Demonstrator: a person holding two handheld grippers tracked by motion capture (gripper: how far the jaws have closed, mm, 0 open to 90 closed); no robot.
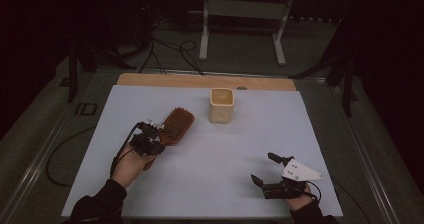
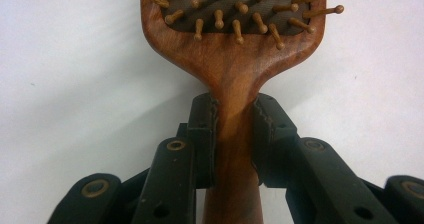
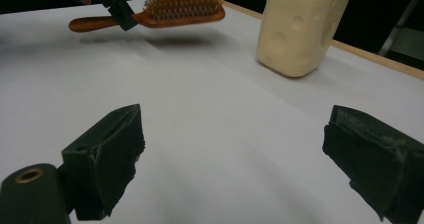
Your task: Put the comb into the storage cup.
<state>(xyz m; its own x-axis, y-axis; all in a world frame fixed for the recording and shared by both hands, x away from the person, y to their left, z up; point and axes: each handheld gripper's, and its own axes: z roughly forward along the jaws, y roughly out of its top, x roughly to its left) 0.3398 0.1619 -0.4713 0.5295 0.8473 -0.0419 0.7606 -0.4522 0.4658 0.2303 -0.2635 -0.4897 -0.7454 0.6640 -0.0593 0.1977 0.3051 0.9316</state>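
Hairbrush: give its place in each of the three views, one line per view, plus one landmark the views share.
High view: the hairbrush lies left of centre, its handle in the left tongs.
Left gripper view: top centre, bristles up, handle running down between the two pads, which press on it.
Right gripper view: upper left, lifted off the sheet, its shadow beneath it.
Shared landmark: the cream cup, right of the brush in the high and right gripper views.

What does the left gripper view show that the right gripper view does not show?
The left gripper view shows the black pads of the left gripper pressed on both sides of the brown wooden hairbrush at its handle. The right gripper view shows the cream cheese-patterned cup, the open right gripper, and the brush lifted above its shadow. Both show the hairbrush, the left gripper and the white table cover.
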